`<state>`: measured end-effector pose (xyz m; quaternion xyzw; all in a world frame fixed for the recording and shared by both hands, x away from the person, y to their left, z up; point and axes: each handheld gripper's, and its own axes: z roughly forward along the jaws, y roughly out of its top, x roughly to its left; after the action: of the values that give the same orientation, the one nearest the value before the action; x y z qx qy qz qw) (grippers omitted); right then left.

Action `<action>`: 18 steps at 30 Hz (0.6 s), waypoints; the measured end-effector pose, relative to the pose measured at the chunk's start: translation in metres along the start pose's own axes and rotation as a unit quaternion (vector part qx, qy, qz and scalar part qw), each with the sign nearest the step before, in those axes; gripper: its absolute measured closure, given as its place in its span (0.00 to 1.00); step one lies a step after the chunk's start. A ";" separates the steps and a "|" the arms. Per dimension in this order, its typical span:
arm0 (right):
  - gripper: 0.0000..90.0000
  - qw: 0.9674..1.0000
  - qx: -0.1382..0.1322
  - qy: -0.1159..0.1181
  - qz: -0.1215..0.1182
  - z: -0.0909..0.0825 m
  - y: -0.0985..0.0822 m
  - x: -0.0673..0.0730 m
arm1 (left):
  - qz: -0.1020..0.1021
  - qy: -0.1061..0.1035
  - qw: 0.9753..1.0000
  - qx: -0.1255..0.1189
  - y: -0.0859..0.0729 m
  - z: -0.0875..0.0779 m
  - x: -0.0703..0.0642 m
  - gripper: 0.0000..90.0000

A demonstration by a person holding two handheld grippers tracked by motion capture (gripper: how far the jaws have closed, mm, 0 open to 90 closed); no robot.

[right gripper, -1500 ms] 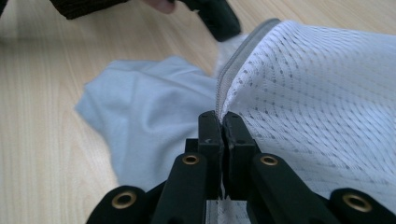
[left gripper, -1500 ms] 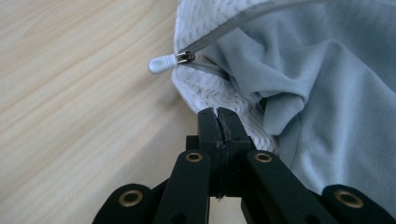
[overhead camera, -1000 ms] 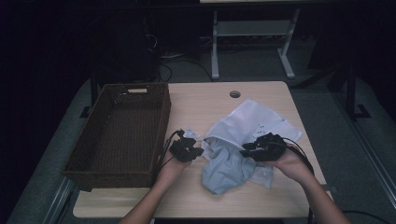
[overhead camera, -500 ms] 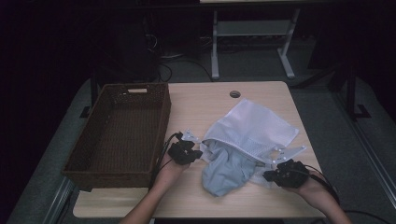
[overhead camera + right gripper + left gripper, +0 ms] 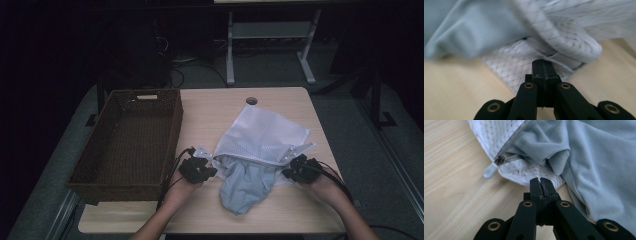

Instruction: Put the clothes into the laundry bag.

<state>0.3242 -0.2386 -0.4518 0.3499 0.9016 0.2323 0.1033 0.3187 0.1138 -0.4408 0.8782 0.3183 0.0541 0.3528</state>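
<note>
Basket (image 5: 130, 137): dark woven wicker, rectangular, on the left part of the table, long side running near to far; right wall just beside the left gripper.
Table (image 5: 220, 107): pale wood top, round cable hole near the far edge.
Left gripper (image 5: 206, 170): held in the left hand at the near edge of the table, just right of the basket; jaws pressed together, clamped on the white mesh hem at the left corner of the laundry bag (image 5: 540, 180).
Zipper pull (image 5: 492, 168): pale, rounded tab on a grey zip, lying on the wood just beside the clamped hem.
Laundry bag (image 5: 265, 132): white mesh, flattened, spread across the middle of the table from near the cable hole toward the near edge; open mouth facing the near side, stretched between the two grippers.
Garment (image 5: 247, 182): light grey-blue knit cloth, partly inside the bag mouth, the rest spilling onto the table toward the near edge, between the grippers.
Right gripper (image 5: 290, 171): held in the right hand near the right near corner of the table; jaws just closing, now pinched together on the mesh at the bag's right corner (image 5: 543, 65).
</note>
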 end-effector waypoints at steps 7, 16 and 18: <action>0.89 1.000 -0.020 -0.006 0.023 0.007 0.016 -0.024 | 0.004 -0.013 1.000 0.000 -0.008 0.001 -0.006 0.99; 0.52 0.987 -0.123 0.099 -0.016 -0.042 0.020 0.026 | 0.007 -0.015 1.000 -0.002 -0.009 0.001 -0.010 0.99; 0.47 0.983 -0.132 0.120 -0.038 -0.041 0.026 0.043 | 0.008 -0.015 1.000 -0.003 -0.010 0.000 -0.010 0.99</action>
<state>0.2935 -0.2070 -0.4045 0.2688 0.8815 0.3851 0.0483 0.3057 0.1129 -0.4460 0.8803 0.3060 0.0441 0.3597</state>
